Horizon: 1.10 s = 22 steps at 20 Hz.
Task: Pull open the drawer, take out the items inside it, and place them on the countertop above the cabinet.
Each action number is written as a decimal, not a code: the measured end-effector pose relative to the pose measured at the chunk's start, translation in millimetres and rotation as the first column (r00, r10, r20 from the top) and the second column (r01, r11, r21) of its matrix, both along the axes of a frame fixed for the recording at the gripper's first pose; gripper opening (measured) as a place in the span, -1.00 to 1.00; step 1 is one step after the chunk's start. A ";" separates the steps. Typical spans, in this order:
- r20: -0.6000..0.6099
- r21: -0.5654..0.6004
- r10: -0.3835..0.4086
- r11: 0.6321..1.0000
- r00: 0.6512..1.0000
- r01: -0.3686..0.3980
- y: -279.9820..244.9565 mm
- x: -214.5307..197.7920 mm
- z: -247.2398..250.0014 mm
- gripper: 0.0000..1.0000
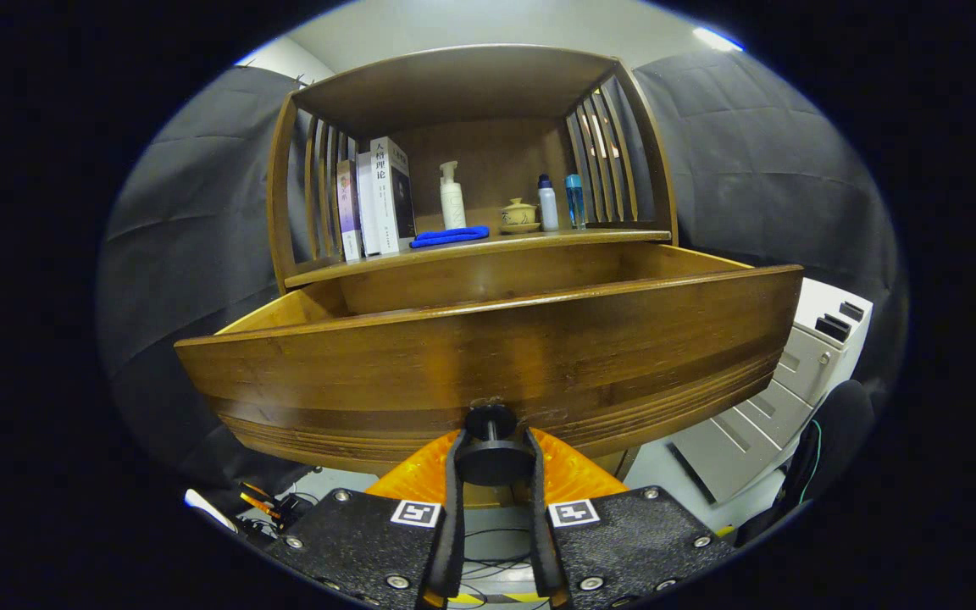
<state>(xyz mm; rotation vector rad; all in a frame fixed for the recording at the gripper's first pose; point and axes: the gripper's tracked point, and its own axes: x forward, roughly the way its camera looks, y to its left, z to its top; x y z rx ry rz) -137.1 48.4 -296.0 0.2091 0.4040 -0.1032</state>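
The tongs (pixel 492 462) are sitting at the lower centre of the frame, clamped on the dark round knob (pixel 492 453) of the drawer (pixel 488 364), with both fingers pressing against the knob's sides; the drawer is standing pulled out of the wooden cabinet (pixel 467 93), its wide brown front filling the middle of the frame just beyond the fingers; the drawer's inside is showing only as its back wall and side walls in the centre of the frame, and whatever is lying in it is hidden behind the front panel; above the drawer, in the upper middle of the frame, the tabletop (pixel 488 247) is carrying several upright books (pixel 378 199) at its left, a blue cloth (pixel 450 236) lying flat near the front edge, a white pump bottle (pixel 451 196) behind the cloth, a small lidded cup (pixel 519 215) to the right of it, and then a white bottle (pixel 548 204) and a blue bottle (pixel 574 200) standing side by side; a grey filing cabinet (pixel 793 373) is standing at the lower right of the frame; cables (pixel 272 506) are lying on the floor at the lower left.
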 end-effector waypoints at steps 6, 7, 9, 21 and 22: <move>0.078 0.055 -0.020 0.998 0.997 0.016 -6.7 -0.7 35.5 0.29; 0.100 0.066 -0.028 0.998 0.995 0.022 -11.9 -0.3 49.1 0.49; 0.121 0.058 -0.054 0.997 0.991 0.047 -28.7 0.1 68.3 0.91; 0.154 -0.057 -0.116 0.990 0.981 0.126 -60.7 84.2 166.2 0.91; 0.134 -0.073 -0.110 0.990 0.985 0.120 -58.4 93.9 165.2 0.91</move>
